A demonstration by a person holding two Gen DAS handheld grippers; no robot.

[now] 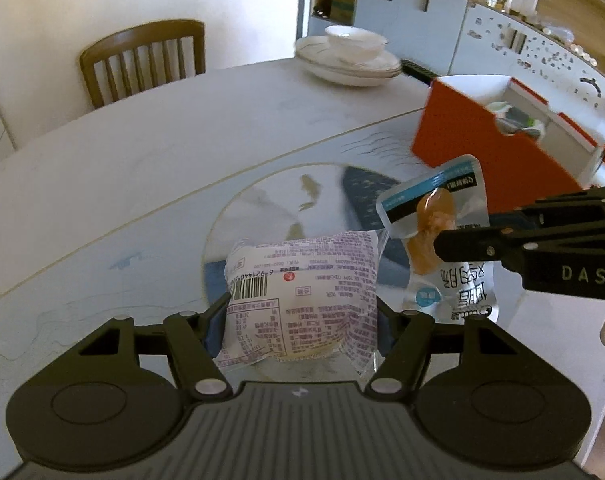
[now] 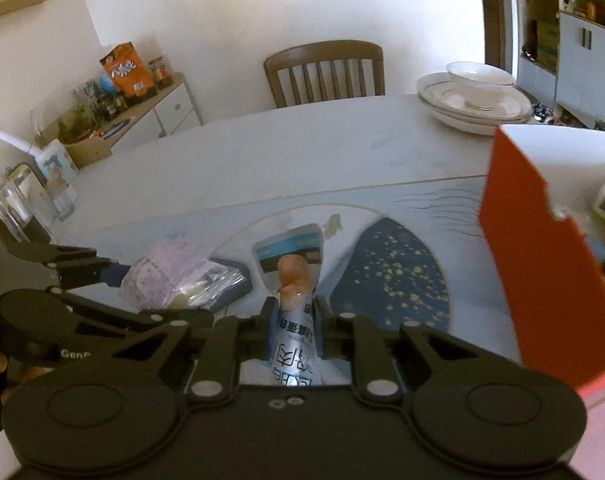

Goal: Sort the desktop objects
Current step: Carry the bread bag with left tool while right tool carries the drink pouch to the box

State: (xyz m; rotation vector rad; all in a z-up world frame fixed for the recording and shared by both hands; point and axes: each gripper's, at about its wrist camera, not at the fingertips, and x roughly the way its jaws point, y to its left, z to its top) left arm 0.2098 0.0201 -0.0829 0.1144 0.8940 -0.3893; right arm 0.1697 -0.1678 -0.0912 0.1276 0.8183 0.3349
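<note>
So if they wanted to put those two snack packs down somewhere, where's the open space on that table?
The widest bare stretch of table runs between the chair and the stacked plates. The dark blue patch left of the orange box is also free. It is crowded near the box and around the two packs.

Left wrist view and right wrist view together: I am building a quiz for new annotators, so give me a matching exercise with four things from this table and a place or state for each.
Things:
1. purple-printed snack pack
2. chicken snack pouch
3. orange box
4. white bowl

Places or states:
A. stands open-topped at the right of the table
B. clamped in the right gripper
C. sits on stacked plates at the far edge
D. clamped in the left gripper

Pairs: 1-D, 2-B, 3-A, 4-C
</note>
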